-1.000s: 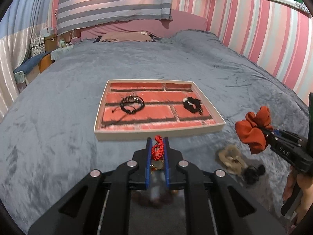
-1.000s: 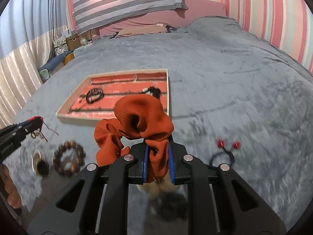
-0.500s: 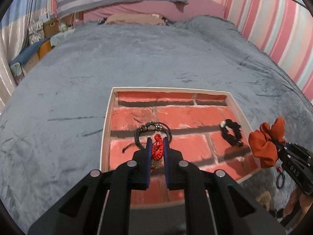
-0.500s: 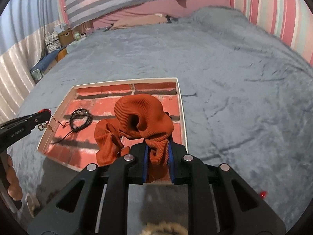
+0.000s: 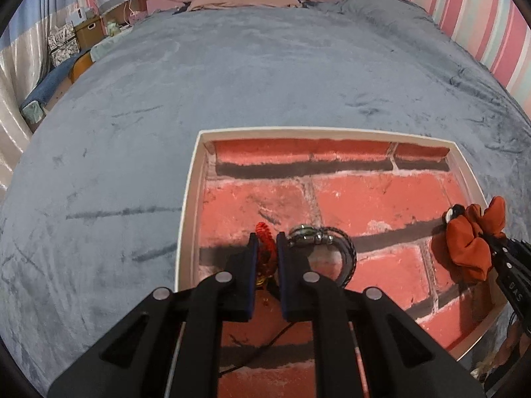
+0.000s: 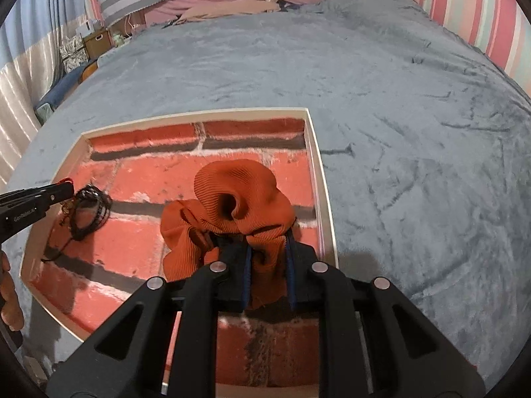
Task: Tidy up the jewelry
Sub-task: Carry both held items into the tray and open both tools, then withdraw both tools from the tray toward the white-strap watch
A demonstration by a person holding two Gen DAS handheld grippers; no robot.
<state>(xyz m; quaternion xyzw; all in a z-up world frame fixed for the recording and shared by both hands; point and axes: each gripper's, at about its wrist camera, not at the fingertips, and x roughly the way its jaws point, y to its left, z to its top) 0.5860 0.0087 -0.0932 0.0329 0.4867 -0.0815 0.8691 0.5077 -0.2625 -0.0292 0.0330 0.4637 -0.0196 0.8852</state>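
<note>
Holding a red braided bracelet [image 5: 265,238] between narrow blue-lined jaws: left hand-held gripper [image 5: 265,248], low over the left part of a white-rimmed tray [image 5: 189,205] with a red brick-pattern floor. Small gold-coloured pieces hanging from the bracelet below the jaws. Just right of the left hand-held gripper, lying on the tray floor, a black braided bracelet [image 5: 345,252] with a metal clasp, its thin cord trailing toward the near edge.

Clamped on an orange scrunchie [image 6: 239,205]: right hand-held gripper [image 6: 268,265], jaws narrow with the ribbed fabric bunched between them and billowing out above, over the right part of the same tray near its right rim. Behind the scrunchie in the left wrist view, a small dark item, mostly hidden.

Resting on a grey plush bed cover [image 6: 398,132]: the tray. Beyond, pink striped walls.
</note>
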